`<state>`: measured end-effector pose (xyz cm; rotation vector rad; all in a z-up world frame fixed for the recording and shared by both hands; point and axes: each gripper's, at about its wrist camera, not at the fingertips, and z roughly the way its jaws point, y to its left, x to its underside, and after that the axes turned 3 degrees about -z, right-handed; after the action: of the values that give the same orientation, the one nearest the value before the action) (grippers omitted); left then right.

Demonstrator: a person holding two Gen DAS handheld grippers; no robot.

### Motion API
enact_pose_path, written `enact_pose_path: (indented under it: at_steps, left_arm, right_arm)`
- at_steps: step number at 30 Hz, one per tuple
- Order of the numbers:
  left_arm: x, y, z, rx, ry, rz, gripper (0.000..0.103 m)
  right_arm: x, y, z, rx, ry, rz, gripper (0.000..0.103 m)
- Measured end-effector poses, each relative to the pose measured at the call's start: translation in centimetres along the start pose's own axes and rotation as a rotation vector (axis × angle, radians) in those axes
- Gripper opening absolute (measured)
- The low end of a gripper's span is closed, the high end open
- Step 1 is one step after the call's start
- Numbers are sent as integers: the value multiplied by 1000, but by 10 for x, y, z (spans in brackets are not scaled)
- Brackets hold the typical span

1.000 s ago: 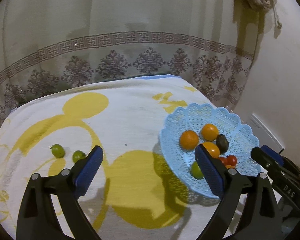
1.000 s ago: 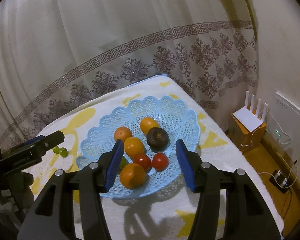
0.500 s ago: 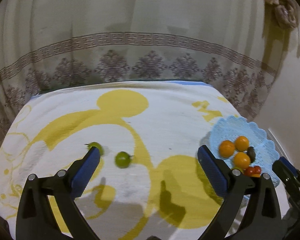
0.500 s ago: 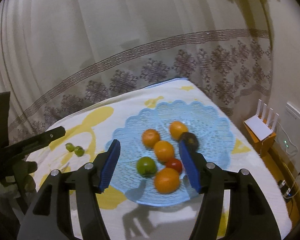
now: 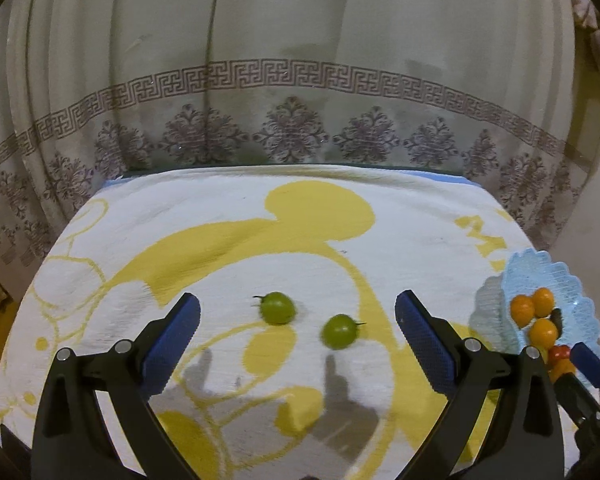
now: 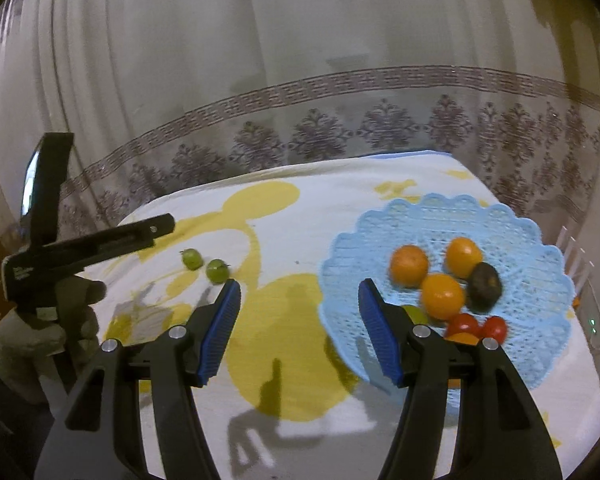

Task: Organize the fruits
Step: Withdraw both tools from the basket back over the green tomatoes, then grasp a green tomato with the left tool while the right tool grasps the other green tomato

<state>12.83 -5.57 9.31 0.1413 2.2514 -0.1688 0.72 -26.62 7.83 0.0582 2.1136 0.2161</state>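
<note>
Green tomatoes [image 5: 277, 307] between wide-spread left hand-held gripper [image 5: 297, 325] pads [image 5: 171, 344].

Patterned curtain [image 5: 292, 80], yellow-printed tablecloth [image 5: 300, 240]

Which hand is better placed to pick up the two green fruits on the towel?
Left: its open tool frames both small green fruits. The right tool, also open, sits nearer the blue lattice basket.

Both tongs [image 5: 297, 332] [image 6: 299, 322] agape, empty
</note>
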Motion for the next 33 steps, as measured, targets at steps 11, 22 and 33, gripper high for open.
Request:
enact_pose_path:
  at_steps: [11, 22, 33]
  left_arm:
    - [13, 26, 43, -52, 58, -8, 96]
    - [18, 32, 84, -12, 150, 4, 69]
    - [18, 31, 102, 30, 184, -2, 44]
  right_arm:
    - [1, 28, 27, -35, 57, -74, 63]
    - [7, 48, 51, -55, 110, -139, 63]
    - [11, 63, 79, -70, 169, -163, 63]
